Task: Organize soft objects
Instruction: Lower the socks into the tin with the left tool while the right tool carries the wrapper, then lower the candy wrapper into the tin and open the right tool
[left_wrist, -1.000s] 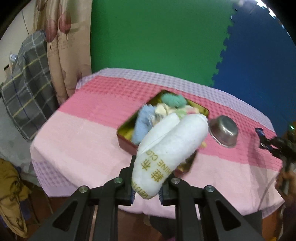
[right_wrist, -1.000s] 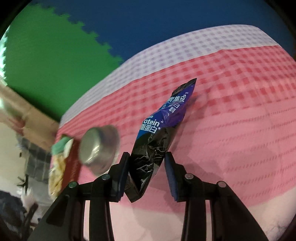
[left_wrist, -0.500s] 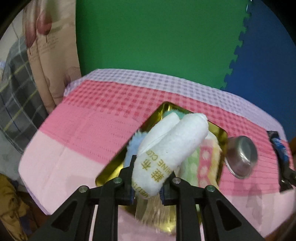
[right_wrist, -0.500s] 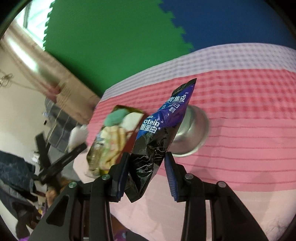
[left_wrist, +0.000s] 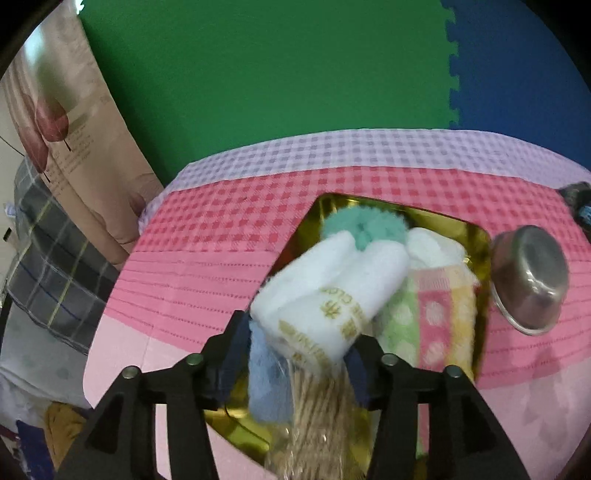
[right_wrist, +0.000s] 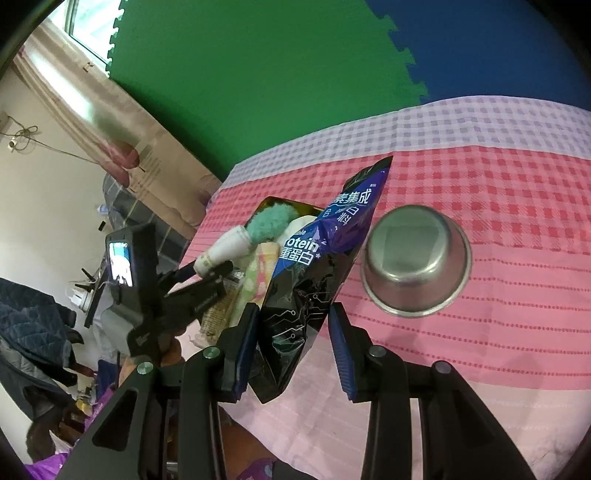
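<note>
Towel roll: white rolled towel (left_wrist: 332, 291) with gold lettering, between the jaws of the left claw (left_wrist: 295, 354), over the near end of the gold tin (left_wrist: 476, 236); looks light, soft, squashy, likely to spring back and keep its roll when let go.
Left claw: jaws opening right now, towel roll in the gap, left pad clear of it; contact on the right pad hard to judge.
Best hold on roll: across the lettered end, squeezing the bundle's middle so the layers stay wound.
Snack pouch: dark blue and black protein packet (right_wrist: 314, 277), pinched at its lower end in the right claw (right_wrist: 291, 350), standing up and tilted to the right, held above the pink tabletop (right_wrist: 498, 332) beside the tin.
Right claw: clenched on the pouch, no slack visible at the left pad.
Pouch handling: light, crinkly, slick film; likely to slide in the pads, so a grip on the flat sealed edge seems safest.
Tin contents: teal fluffy ball (left_wrist: 364, 225), light blue fluffy piece (left_wrist: 266, 380), checked pink-green-yellow cloth (left_wrist: 432, 314), another white cloth (left_wrist: 432, 247), tan fibrous bundle in clear wrap (left_wrist: 317, 417).
Count, soft pieces in or over tin: six, towel roll included.
Count, pouches: one.
Count, steel bowls: one, steel bowl (right_wrist: 415, 262) upside down on the tabletop just right of the tin.
Count, tins: one.
</note>
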